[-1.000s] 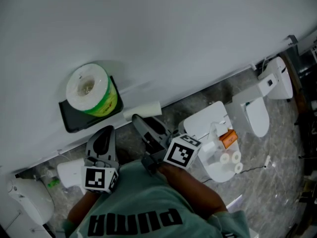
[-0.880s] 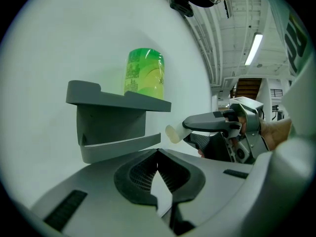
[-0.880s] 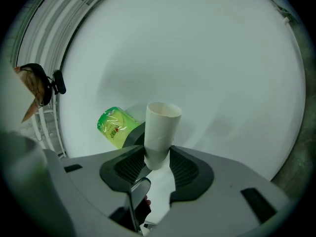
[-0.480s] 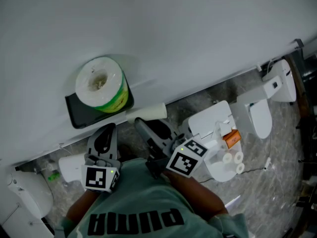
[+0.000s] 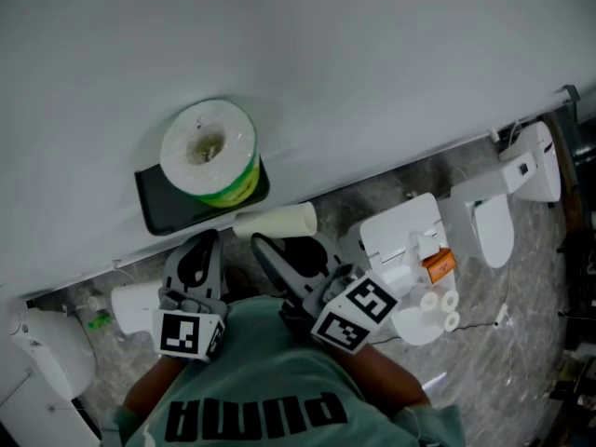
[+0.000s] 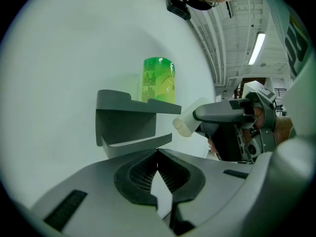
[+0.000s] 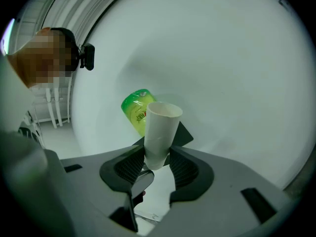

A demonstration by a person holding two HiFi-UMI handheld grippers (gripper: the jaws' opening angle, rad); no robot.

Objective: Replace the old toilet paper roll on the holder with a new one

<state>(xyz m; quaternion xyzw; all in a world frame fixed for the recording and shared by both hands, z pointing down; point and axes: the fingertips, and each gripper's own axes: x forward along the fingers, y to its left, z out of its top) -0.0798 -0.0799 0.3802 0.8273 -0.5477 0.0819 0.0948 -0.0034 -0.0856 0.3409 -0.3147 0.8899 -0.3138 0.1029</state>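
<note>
- One white wall (image 5: 372,54) carries one dark grey holder (image 5: 158,214), a shelf-like bracket.
- Two grippers are out in front of the holder. The left gripper (image 5: 199,247) points at its front edge, fingers together with nothing between them. The right gripper (image 7: 157,158) is off the holder's right corner, fingers clamped on the tube's lower end.
- One new toilet paper roll (image 5: 209,147), green-wrapped, stands on end on top of the holder.
- One bare cardboard tube (image 5: 277,222) is off the holder, just beside its right front corner.
</note>
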